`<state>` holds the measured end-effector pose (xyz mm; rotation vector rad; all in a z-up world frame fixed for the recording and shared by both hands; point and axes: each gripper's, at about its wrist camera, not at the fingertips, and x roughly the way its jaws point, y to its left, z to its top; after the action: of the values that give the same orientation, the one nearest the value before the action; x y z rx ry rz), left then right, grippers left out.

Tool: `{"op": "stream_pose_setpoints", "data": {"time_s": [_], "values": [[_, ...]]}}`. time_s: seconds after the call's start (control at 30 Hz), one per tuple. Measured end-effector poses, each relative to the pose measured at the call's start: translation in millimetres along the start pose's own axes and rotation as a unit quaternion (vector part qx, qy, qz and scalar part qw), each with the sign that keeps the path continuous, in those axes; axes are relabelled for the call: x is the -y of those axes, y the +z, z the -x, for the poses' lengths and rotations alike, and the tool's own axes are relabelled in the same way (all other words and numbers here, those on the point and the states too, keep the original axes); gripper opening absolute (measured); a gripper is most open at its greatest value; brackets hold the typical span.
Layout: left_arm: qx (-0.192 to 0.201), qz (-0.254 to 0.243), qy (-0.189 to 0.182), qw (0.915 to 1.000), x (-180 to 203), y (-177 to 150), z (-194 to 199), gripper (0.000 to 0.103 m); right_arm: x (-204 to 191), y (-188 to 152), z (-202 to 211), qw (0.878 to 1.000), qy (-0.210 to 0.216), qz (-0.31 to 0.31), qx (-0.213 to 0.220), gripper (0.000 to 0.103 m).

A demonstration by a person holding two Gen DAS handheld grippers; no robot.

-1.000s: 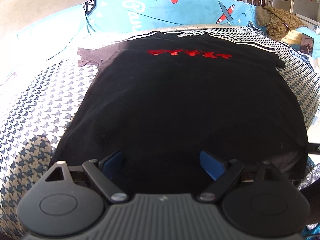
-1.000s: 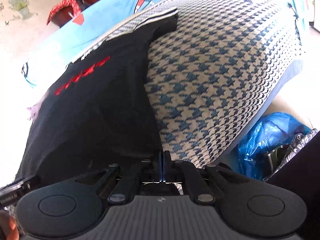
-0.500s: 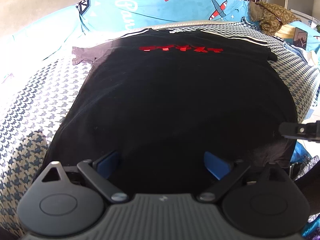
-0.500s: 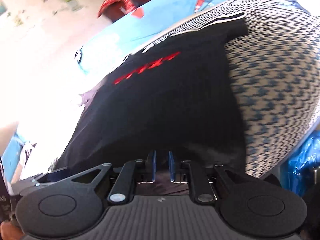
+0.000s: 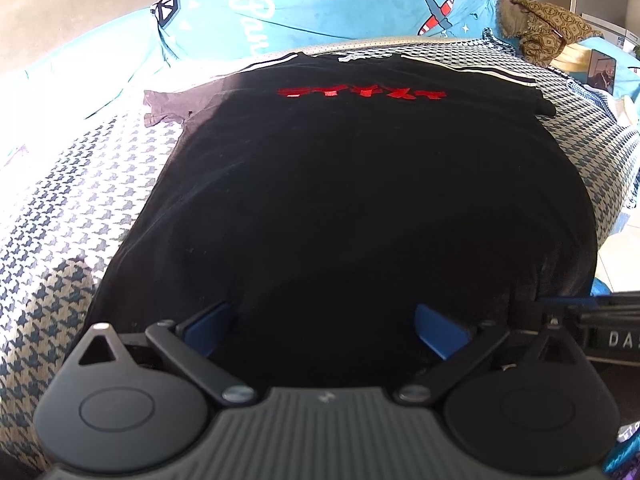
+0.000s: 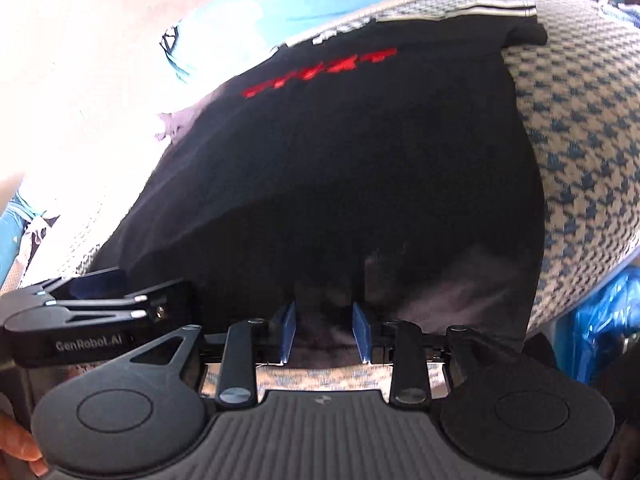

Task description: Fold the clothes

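Black T-shirt (image 5: 360, 200) flat on houndstooth bedcover (image 5: 80, 200)

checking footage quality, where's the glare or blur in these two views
Left wrist: sunlight washes out the far left sleeve; black t-shirt loses detail in shadow. Right wrist: upper left blown white; red print smeared by motion blur; fisheye bends the houndstooth cover.

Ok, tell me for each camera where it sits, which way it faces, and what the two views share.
Left wrist: sits on the left gripper at the near hem, looks up the black T-shirt towards the blue airplane sheet; own fingers open, right gripper at the right edge.
Right wrist: sits on the right gripper at the hem's right part, faces up the shirt, tilted; own fingers apart, left gripper and a fingertip at lower left.
Shared: T-shirt, its red print, houndstooth cover.
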<state>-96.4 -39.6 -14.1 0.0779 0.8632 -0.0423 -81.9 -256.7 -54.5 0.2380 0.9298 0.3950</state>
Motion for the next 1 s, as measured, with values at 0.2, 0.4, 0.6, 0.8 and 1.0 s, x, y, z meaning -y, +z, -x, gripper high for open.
{"op": "stream_pose_setpoints", "data": {"time_s": [0.2, 0.4, 0.6, 0.8, 1.0], "values": [[-0.001, -0.006, 0.004, 1.0000, 1.6, -1.7, 0.2, 0.103, 3.8, -5.1, -5.7, 1.000, -0.007, -0.011, -0.026, 0.040], [-0.001, -0.011, 0.006, 0.9999, 2.7, -3.5, 0.1, 0.103, 4.2, -8.0, -8.2, 0.999, -0.020, -0.013, -0.038, 0.041], [-0.003, -0.011, 0.006, 0.9999, 2.0, -3.7, -0.4, 0.103, 4.0, -10.7, -9.2, 0.999, -0.027, -0.014, -0.045, 0.042], [-0.004, -0.013, 0.007, 0.9999, 2.5, -4.1, -0.9, 0.103, 3.5, -13.4, -9.2, 0.998, -0.033, -0.015, -0.049, 0.045], [-0.005, -0.011, 0.007, 0.9999, 2.0, -3.5, -1.7, 0.103, 3.0, -16.1, -7.8, 0.998, -0.036, -0.019, -0.052, 0.047]]}}
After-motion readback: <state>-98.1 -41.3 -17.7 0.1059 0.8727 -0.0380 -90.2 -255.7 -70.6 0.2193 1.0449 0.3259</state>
